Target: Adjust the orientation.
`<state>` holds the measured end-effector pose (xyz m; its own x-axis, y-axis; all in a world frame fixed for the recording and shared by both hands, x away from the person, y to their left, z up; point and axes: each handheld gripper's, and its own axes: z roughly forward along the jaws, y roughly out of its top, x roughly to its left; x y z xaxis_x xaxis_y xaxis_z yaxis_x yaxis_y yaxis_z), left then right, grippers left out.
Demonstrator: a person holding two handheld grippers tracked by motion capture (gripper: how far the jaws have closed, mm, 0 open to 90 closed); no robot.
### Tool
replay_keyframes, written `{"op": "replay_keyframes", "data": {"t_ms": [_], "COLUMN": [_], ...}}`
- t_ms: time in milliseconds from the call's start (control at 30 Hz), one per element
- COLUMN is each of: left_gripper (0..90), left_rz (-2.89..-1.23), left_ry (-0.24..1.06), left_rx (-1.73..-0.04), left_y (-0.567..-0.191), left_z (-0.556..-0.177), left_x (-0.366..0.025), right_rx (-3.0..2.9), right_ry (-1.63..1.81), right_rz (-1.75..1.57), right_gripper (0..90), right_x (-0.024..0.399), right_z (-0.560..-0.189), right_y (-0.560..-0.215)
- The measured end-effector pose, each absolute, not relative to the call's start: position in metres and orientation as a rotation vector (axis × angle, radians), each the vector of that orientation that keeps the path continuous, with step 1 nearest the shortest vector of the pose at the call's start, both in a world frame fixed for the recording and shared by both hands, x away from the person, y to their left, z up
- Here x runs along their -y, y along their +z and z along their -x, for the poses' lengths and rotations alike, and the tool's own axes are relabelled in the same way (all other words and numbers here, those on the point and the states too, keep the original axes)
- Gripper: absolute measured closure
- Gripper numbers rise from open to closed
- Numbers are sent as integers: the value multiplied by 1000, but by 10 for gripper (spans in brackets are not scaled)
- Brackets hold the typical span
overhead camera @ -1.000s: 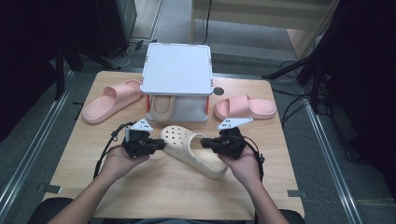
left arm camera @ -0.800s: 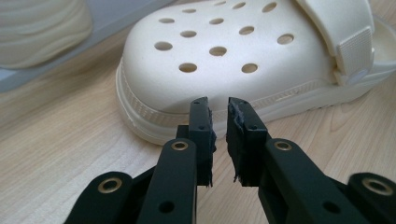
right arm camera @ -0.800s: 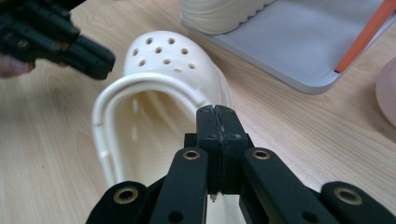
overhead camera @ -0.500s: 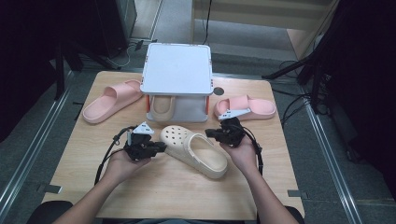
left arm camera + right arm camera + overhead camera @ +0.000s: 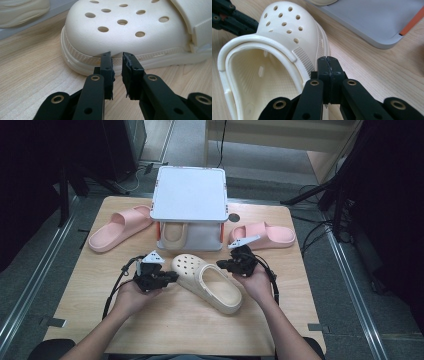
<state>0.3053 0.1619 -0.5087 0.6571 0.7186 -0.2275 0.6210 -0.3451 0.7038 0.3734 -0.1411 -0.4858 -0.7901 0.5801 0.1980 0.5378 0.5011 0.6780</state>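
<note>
Left tongs (image 5: 117, 55) sit low on the counter (image 5: 165, 320), jaws set narrow with a small gap showing between them, tips right up against the ribbed sole edge at the toe of the cream clog (image 5: 130, 32), nothing clamped. Right tongs (image 5: 328, 59) are pressed fully together, pads meeting with nothing between them, parked just beside the clog's (image 5: 287, 32) side wall near the strap hinge. From the high view, the left tongs (image 5: 172, 276) point across at the toe and the right tongs (image 5: 223, 265) come in on the far side of the shoe, one hand behind each. The clog (image 5: 207, 282) lies flat on the wooden counter between the two, toe toward the left tongs, heel opening angled toward the person's right. Beyond it stands a grey-and-white shoe rack (image 5: 190, 200) with orange trim, and a second cream clog (image 5: 174, 234) sits on its lower level. A pink slide (image 5: 119, 227) lies to the rack's left, another pink slide (image 5: 265, 235) to its right, both on the counter.
</note>
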Motion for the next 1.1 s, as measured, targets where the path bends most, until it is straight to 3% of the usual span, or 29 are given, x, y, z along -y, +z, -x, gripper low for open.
{"op": "replay_keyframes", "data": {"t_ms": [200, 1100], "left_gripper": [786, 804], "left_rz": [-2139, -2138], "left_ry": [170, 61], "left_rx": [-1025, -1005], "left_y": [-511, -513], "left_z": [-311, -356], "left_x": [-158, -134], "right_rx": [-2693, -2619], "right_ry": [1165, 1221], "right_rz": [-963, -1092], "right_gripper": [900, 900], "right_x": [135, 143], "right_z": [-367, -315], "right_y": [-487, -490]}}
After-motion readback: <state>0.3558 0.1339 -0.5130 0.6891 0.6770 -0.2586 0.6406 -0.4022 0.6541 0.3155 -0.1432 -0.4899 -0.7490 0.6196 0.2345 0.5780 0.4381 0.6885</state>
